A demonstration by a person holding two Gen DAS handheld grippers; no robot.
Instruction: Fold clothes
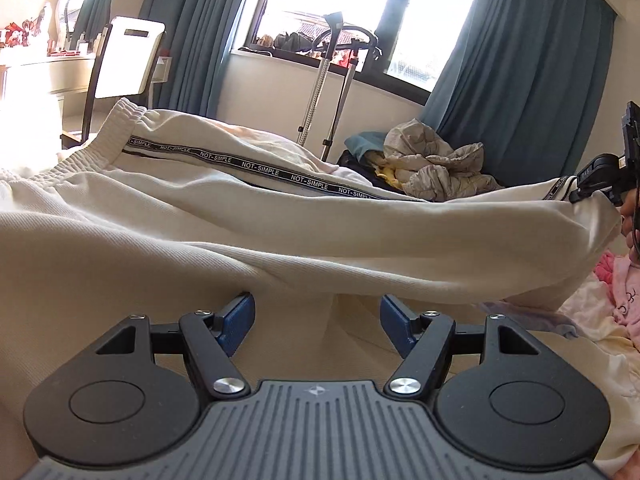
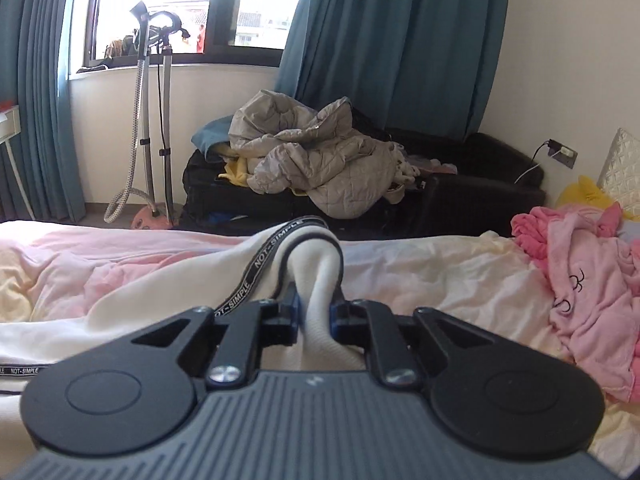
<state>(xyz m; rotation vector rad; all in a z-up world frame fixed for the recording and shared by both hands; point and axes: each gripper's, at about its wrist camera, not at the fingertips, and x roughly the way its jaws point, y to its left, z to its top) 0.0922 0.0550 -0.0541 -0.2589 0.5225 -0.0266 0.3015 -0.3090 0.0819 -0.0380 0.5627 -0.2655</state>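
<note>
Spread wide, the left gripper (image 1: 318, 320) holds nothing; its blue pads (image 1: 240, 316) sit low over the cream trousers (image 1: 240, 216), which fill the left wrist view from the elastic waistband (image 1: 128, 114) at upper left to a leg end at far right. Pressed together, the right gripper (image 2: 315, 320) pinches a bunched fold of the same trousers (image 2: 324, 280), with the black "NOT-SIMPLE" stripe (image 2: 260, 268) looping over the cloth just ahead of the fingers.

Only the left view shows that grip from outside: the right gripper (image 1: 588, 191) appears at the far right edge, clamped on the leg end and lifting it off the bed (image 1: 592, 320). It also shows a white chair (image 1: 124, 60) and a desk (image 1: 44, 68) at left.

Only the right view shows the pink-and-yellow bed sheet (image 2: 120, 256) stretching wide, a pink garment (image 2: 588, 280) heaped at right, and a wall socket (image 2: 564, 154). Both views catch the grey quilted jacket (image 2: 320, 160) on dark luggage, the garment steamer (image 2: 156, 120) by the window, and blue curtains (image 2: 400, 40).
</note>
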